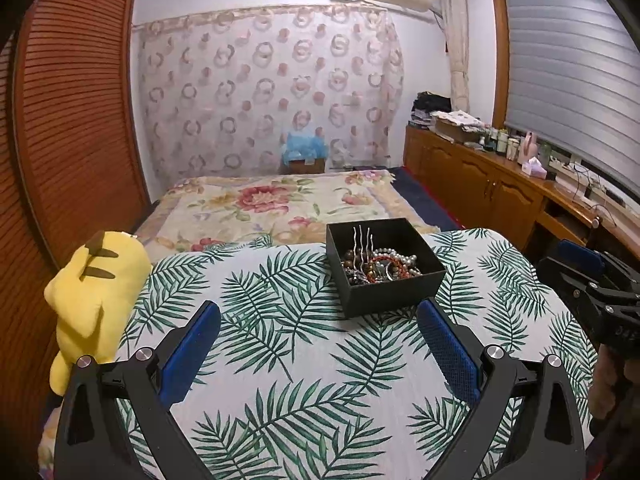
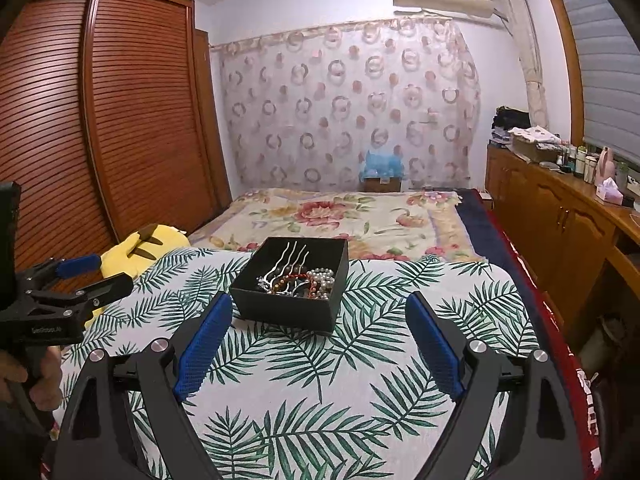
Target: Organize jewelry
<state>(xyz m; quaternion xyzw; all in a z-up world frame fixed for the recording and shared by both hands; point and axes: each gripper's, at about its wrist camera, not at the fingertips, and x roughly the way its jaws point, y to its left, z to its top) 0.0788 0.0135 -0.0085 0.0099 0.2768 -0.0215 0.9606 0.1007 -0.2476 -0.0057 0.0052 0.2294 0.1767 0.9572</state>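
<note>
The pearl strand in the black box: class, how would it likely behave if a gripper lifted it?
The pearl strand would probably droop limply, since it lies in loose curves. It may snag, being heaped against the red beads and wavy hairpin. Its round beads look smooth, perhaps slippery.

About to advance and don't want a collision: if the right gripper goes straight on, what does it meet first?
Most likely the near wall of the open black square jewelry box, just beyond the open right gripper; depth is uncertain.
</note>
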